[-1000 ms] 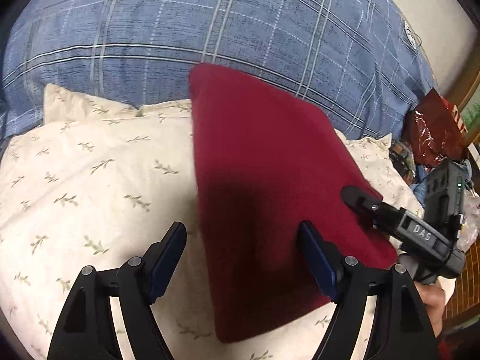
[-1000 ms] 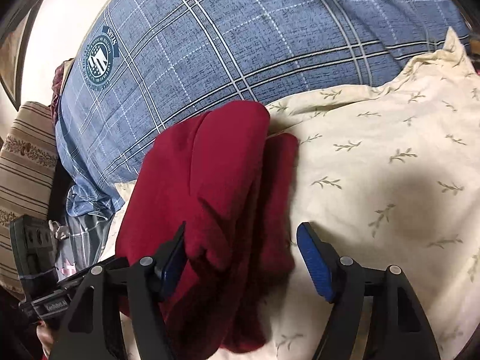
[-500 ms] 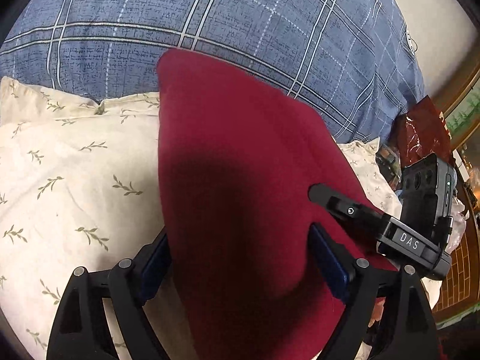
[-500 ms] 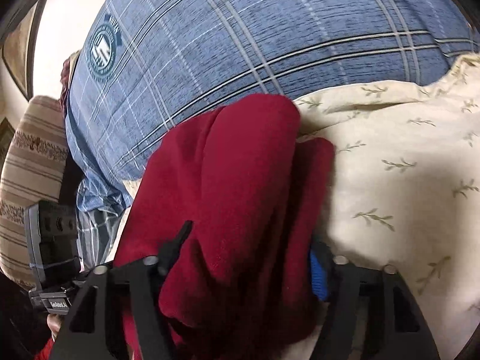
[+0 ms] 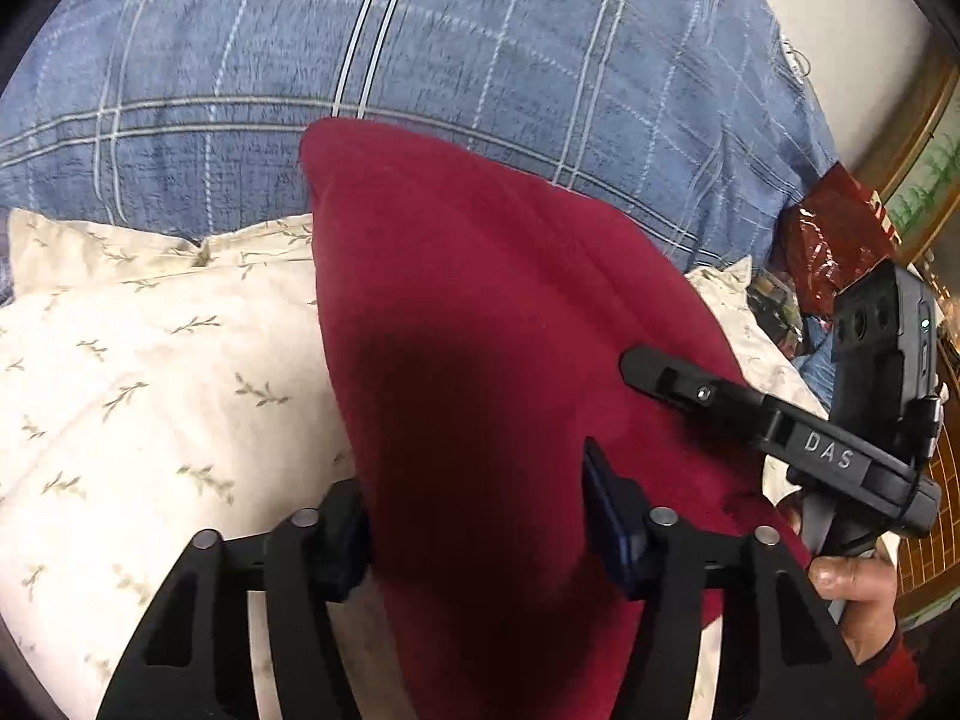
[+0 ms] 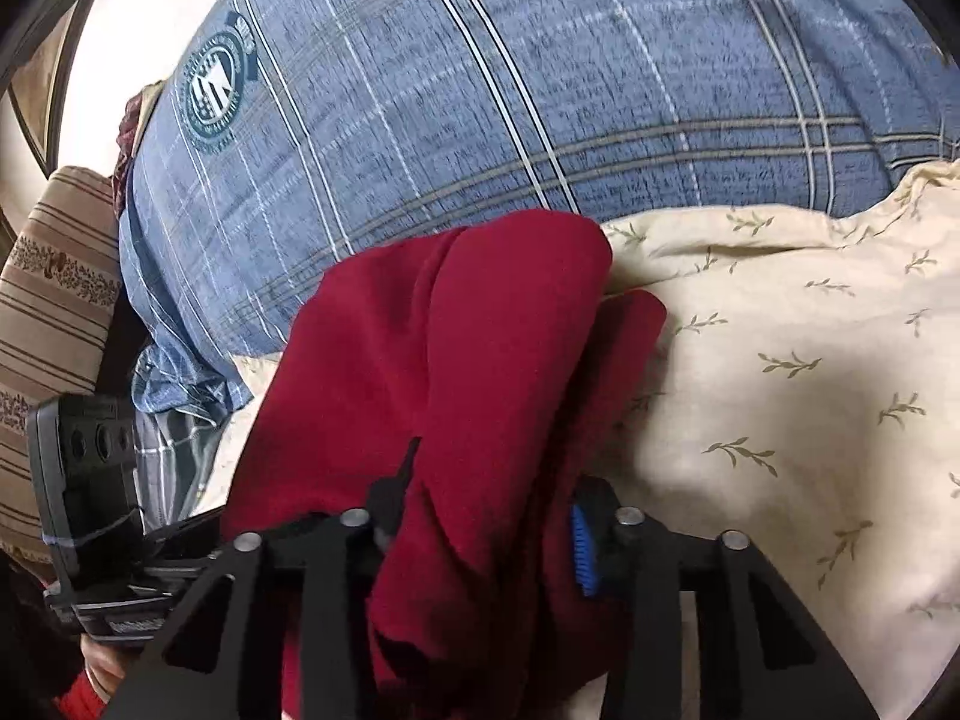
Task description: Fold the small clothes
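A folded dark red garment (image 5: 480, 330) lies on a cream leaf-print pillow (image 5: 150, 372). My left gripper (image 5: 480, 516) has its fingers closed against the near end of the garment, cloth filling the gap. In the right wrist view the same red garment (image 6: 468, 372) shows thick folded layers, and my right gripper (image 6: 486, 510) is closed on its near end. The right gripper (image 5: 780, 438) also shows in the left wrist view, lying on the garment's right edge. The left gripper's body (image 6: 90, 480) shows at the left of the right wrist view.
A large blue plaid pillow (image 5: 420, 48) stands behind the cream pillow (image 6: 780, 390). A striped brown cushion (image 6: 54, 300) is at far left in the right wrist view. A red shiny bag (image 5: 834, 246) and clutter lie at the right of the left wrist view.
Both grippers moved forward onto the red garment and closed on its near end; a second ago both were open with the cloth between or beside the fingers.
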`<state>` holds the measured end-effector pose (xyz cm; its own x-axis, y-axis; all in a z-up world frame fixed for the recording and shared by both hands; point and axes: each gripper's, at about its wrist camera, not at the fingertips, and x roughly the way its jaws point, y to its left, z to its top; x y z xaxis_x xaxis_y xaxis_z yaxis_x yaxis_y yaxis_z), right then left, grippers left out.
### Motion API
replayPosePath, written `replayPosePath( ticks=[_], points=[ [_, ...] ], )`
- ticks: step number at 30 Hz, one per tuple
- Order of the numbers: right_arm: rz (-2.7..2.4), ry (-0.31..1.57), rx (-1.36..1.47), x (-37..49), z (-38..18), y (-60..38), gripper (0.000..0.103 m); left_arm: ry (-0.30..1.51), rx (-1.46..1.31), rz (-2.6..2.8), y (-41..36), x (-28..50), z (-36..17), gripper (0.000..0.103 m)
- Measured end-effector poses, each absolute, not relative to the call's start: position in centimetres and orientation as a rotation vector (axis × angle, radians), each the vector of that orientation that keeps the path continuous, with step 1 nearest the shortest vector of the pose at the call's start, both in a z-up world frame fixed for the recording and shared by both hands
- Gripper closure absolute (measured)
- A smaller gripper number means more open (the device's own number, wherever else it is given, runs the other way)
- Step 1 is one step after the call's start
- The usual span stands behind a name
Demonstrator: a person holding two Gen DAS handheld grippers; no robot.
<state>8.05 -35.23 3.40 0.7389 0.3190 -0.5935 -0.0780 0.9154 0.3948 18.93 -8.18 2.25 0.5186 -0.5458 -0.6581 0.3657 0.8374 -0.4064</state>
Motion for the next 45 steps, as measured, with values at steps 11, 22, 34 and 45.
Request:
replayPosePath(
  ticks=[11, 22, 34, 45],
  points=[
    [0.317, 0.705, 0.308, -0.2, 6.1, -29.5, 0.066, 0.842, -0.189, -0.501, -3.2, 6.1, 5.9, 0.046],
    [0.322, 0.789, 0.273, -6.3, 1.7, -25.2, 0.065, 0.886, -0.207, -0.422, -1.5, -2.0, 2.5, 0.045],
    [0.205, 0.722, 0.159, -10.2, 4.2, -24.9, 0.056, 0.781, -0.111, -0.292, -0.7, -5.9, 3.6, 0.032],
    [0.2, 0.678, -0.057, -12.1, 4.8, -20.3, 0.062, 0.721, -0.065, -0.185, -1.5, -8.8, 4.4, 0.032]
  ],
)
